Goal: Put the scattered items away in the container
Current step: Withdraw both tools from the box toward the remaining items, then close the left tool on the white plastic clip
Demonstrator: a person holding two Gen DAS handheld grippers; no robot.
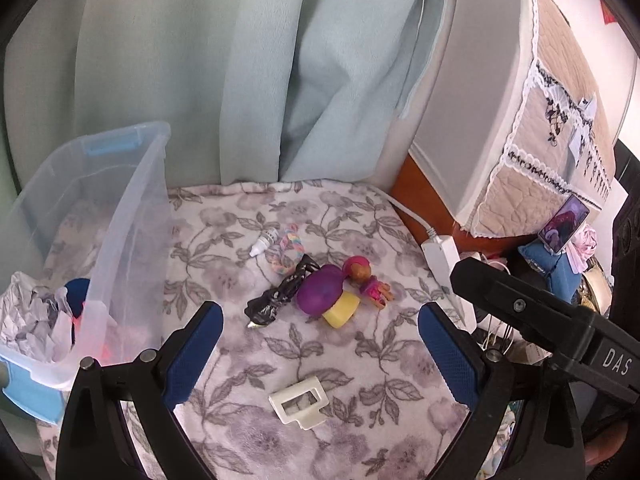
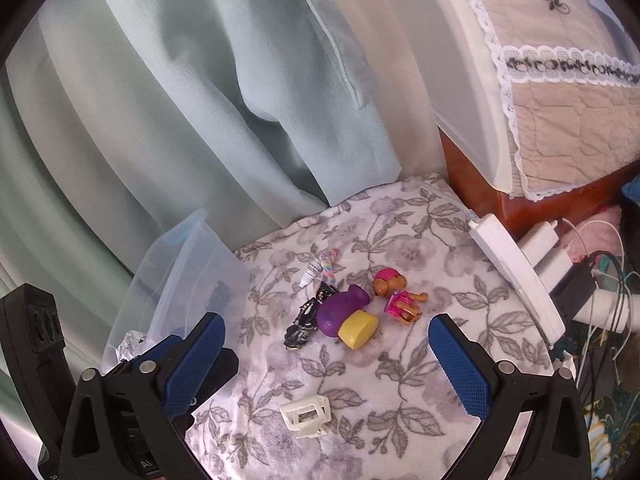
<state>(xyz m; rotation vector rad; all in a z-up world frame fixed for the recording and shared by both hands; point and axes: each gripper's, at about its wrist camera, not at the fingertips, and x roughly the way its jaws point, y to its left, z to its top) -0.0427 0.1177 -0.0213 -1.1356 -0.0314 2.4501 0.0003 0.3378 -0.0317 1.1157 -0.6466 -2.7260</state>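
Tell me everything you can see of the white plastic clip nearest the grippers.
The white clip is a small, flat, off-white rectangular frame of hard-looking plastic with an open window and short tabs at its edges. It lies flat on the floral blanket, slightly skewed, alone, nearer the cameras than the toy pile. Nothing but the blanket touches it; neither gripper holds it.

clear plastic bin (image 1: 120, 208) — fleecy blanket (image 1: 320, 360)

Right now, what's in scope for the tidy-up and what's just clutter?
Job: bin, dropper bottle, rainbow band, black wrapper, purple toy, yellow cap, doll, white clip.
Clutter: power strip, chargers, phone.
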